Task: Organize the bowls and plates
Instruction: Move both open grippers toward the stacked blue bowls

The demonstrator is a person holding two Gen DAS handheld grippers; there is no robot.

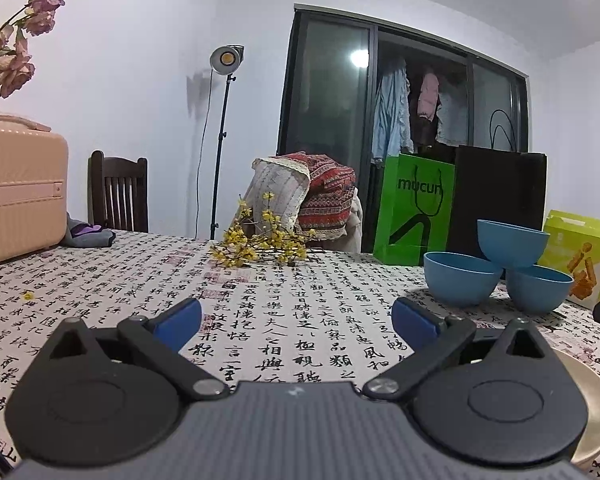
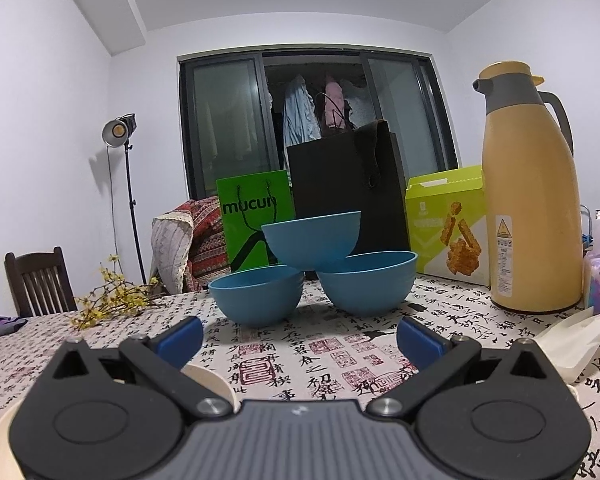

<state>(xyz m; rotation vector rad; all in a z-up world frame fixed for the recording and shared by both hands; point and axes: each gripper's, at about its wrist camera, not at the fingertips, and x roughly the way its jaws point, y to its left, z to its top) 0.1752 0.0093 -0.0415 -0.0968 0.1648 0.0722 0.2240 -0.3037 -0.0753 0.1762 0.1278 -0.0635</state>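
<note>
Nearest to each camera, the fingers were seen spread wide with nothing between them: the left gripper [image 1: 296, 318] was held over bare tablecloth [image 1: 260, 300], the right gripper [image 2: 300, 336] likewise. A cream plate [image 2: 210, 376] was partly hidden under the right gripper's left linkage, and the same plate [image 1: 596, 400] showed at the lower right edge of the left view, below and outside the fingers. It was judged stiff, smooth and possibly breakable, best taken by pinching its rim.

Farther off, straight ahead of the right fingers and well right of the left ones, two blue bowls were seen standing side by side on the cloth, the left bowl [image 2: 256, 296] and the right bowl [image 2: 368, 282], with a top bowl [image 2: 312, 240] perched tilted across their rims. They were judged light, rigid and slick, probably plastic; the rim wall was thought the place to grip, the top bowl first, since its seat looked unsteady.

Behind them, a green bag [image 2: 254, 224] and a yellow flask [image 2: 530, 208] were noted.
</note>
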